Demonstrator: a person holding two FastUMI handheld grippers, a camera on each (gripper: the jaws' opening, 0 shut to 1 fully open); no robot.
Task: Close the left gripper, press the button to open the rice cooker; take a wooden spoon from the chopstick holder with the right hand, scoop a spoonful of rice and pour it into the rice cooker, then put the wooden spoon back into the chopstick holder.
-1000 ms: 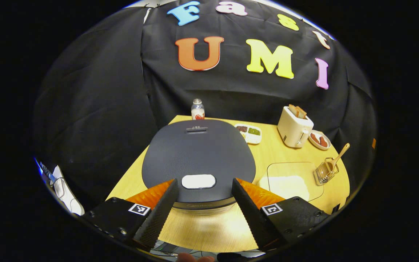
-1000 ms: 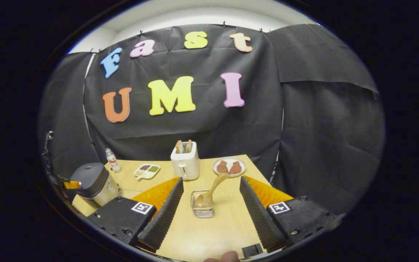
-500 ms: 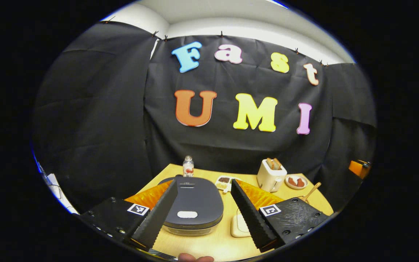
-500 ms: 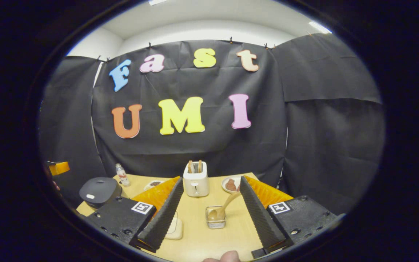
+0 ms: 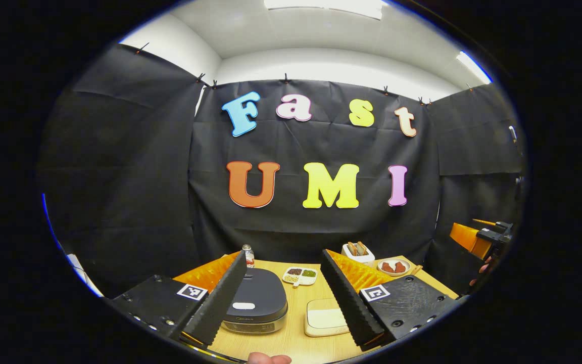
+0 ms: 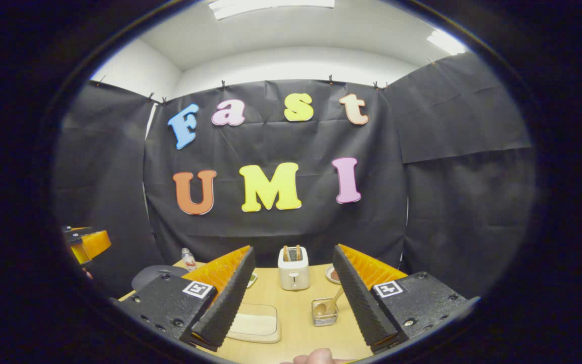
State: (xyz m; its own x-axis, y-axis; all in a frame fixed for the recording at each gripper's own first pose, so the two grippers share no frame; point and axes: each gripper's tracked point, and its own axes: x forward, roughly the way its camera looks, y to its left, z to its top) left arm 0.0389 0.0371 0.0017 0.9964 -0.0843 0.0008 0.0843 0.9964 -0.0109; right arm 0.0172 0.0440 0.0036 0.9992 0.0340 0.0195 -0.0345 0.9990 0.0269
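Left gripper view first: the left claw (image 5: 283, 298) stands released, its jaws wide apart with nothing between them, and it has pulled well back and up from the cooker (image 5: 255, 307) within the last second. A moment ago the dark lid loomed large right under the fingers; now the cooker sits small and low on the bench (image 5: 296, 344), lid still down, its pale button (image 5: 243, 306) untouched as far as I can judge. Beside it lies the shallow rice tray (image 5: 325, 322), and farther back a small bottle (image 5: 247, 255), a divided snack dish (image 5: 300, 275), the toaster (image 5: 357, 252) and a plate (image 5: 394, 266).

Right gripper view: the right claw (image 6: 293, 298) is likewise released and empty, and it too has drawn away from the bench. The wire holder (image 6: 324, 312) with the spoon (image 6: 332, 302) leaning in it sat close between the fingers a second ago; now it stands farther off, just beside the rice tray (image 6: 253, 323), with the toaster (image 6: 293, 268) behind.

To my eye this means both hands are backing off to a high, neutral pose rather than closing in. Nothing of the task looks done: the left claw has yet to clench and press the button, and the spoon is still in its holder, so the whole sequence lies ahead.
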